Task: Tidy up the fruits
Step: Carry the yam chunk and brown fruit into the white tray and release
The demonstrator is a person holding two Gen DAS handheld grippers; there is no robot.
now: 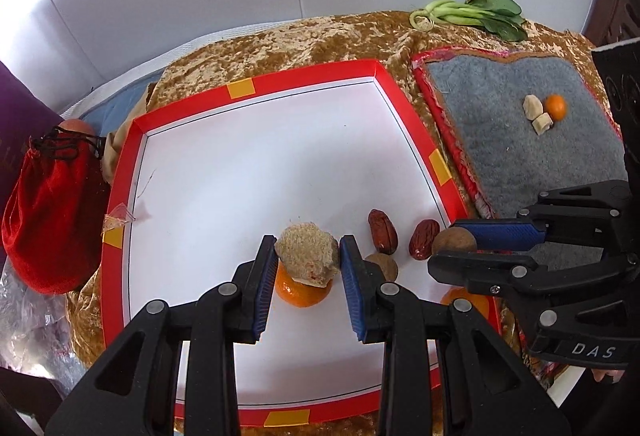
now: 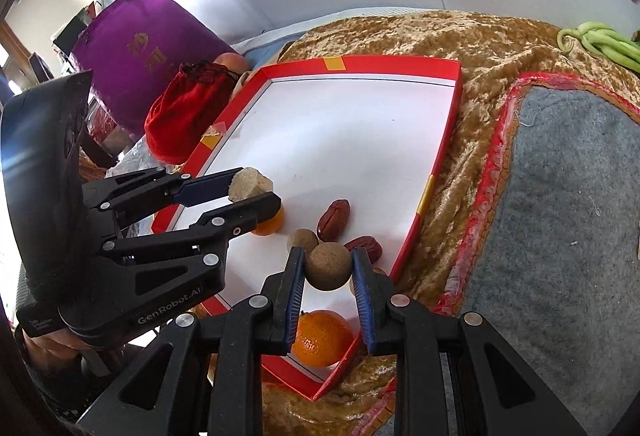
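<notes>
Gripping a rough tan chunk [image 1: 307,252] between its blue pads, the left gripper [image 1: 308,256] hangs over the near part of the red-rimmed tray [image 1: 316,75]. Its jaws are clamped on the chunk's two sides. Directly under the chunk sits an orange [image 1: 298,292] on the white tray floor.

To that gripper's right, the right gripper [image 2: 329,268] is clamped on a brown ball [image 2: 328,266], a round fruit with a matte, corky skin, held clear above the tray. Below its jaws, in the tray's near corner, lies a second orange [image 2: 320,338]. Just ahead of its fingertips lie two red dates [image 2: 334,220] and another brown ball [image 2: 301,239], close together on the tray floor; one date [image 2: 366,246] nearly touches the tray's right rim.

Farther to the right gripper's right, on the gold cloth [image 1: 320,35], lies a grey mat [image 1: 520,123] with a red edge. On it, well ahead of the right gripper, sit a small orange [image 1: 556,107] and two pale pieces [image 1: 534,105], all three just beside each other.

Beyond the mat, at the cloth's far edge, lies a bunch of greens [image 1: 472,13]. Left of the left gripper, outside the tray, stands a red drawstring pouch [image 1: 52,211].
</notes>
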